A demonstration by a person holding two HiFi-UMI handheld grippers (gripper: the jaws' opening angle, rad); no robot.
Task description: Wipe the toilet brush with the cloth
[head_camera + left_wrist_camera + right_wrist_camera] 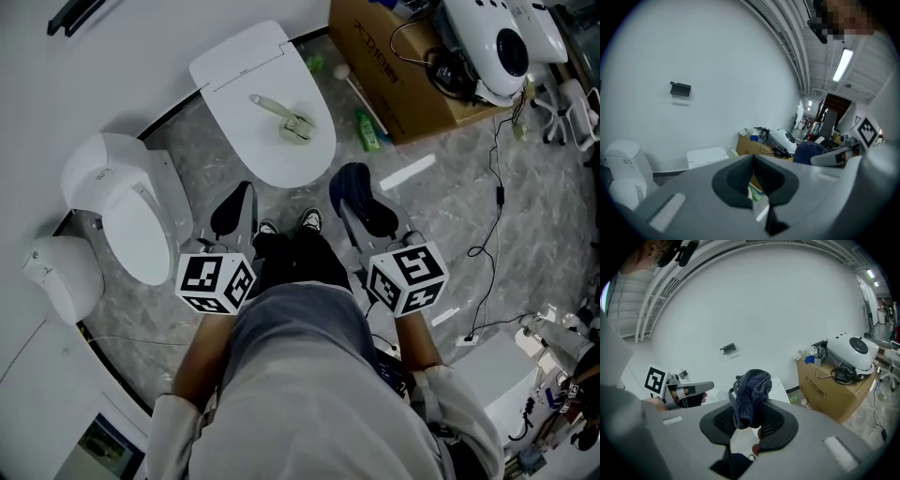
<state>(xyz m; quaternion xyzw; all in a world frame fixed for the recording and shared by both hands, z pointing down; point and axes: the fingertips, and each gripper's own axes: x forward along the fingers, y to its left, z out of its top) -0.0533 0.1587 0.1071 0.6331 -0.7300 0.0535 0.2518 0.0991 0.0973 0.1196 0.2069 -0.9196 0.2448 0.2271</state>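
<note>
Both jaws of the right gripper (748,414) are pinching a dark blue cloth (751,389), which is bunching up above them | left gripper (753,169) is keeping its jaws pressed together, gripping nothing | toilet brush (284,115) is lying ahead of both grippers, on the closed toilet lid (236,82)

Rough knit cloth (750,392) (glossy toilet lid (272,161))

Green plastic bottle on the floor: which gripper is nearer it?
Right. The right gripper, holding a dark blue cloth, is just short of the green plastic bottle; the left gripper is farther left.
</note>
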